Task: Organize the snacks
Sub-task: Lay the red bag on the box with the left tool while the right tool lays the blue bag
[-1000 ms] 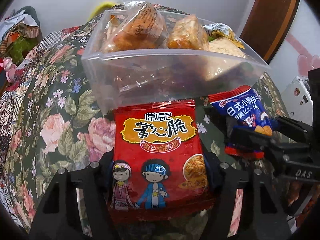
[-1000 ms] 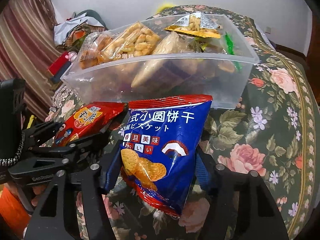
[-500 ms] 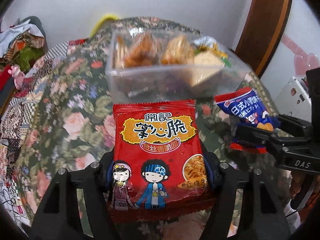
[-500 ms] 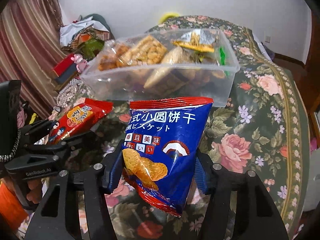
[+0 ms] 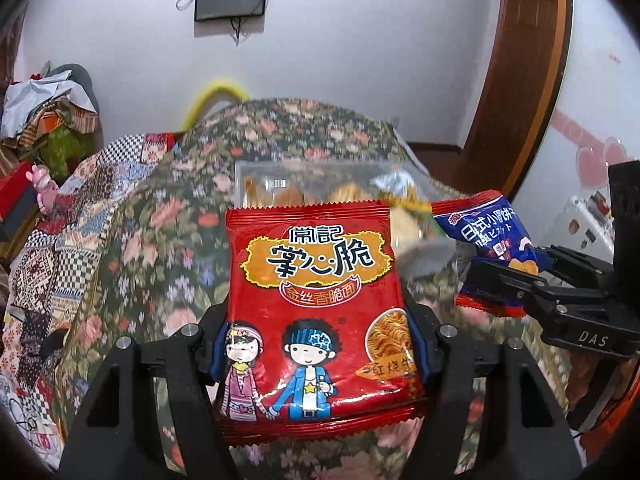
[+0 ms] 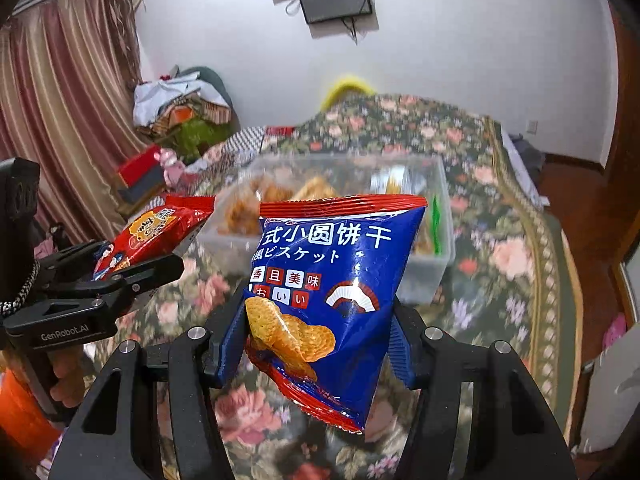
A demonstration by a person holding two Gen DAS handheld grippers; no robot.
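My left gripper [image 5: 316, 356] is shut on a red noodle-snack packet [image 5: 312, 300] and holds it above the flowered cloth. My right gripper [image 6: 316, 348] is shut on a blue biscuit packet [image 6: 332, 280], also held up. Each shows in the other view: the blue packet [image 5: 484, 248] at the right, the red packet [image 6: 152, 232] at the left. A clear plastic bin [image 6: 436, 256] full of wrapped snacks stands beyond both packets on the table; it also shows in the left wrist view [image 5: 424, 256], partly hidden by the red packet.
The table is covered by a dark flowered cloth [image 5: 160, 264]. A patchwork-covered seat with clutter [image 5: 48, 184] lies left. A wooden door frame [image 5: 520, 92] and a white appliance [image 5: 584, 220] stand at the right. Curtains [image 6: 60, 100] hang at the left.
Both grippers have pulled back and risen with their packets. The clear bin now looks smaller and farther away, and more of the wall shows.
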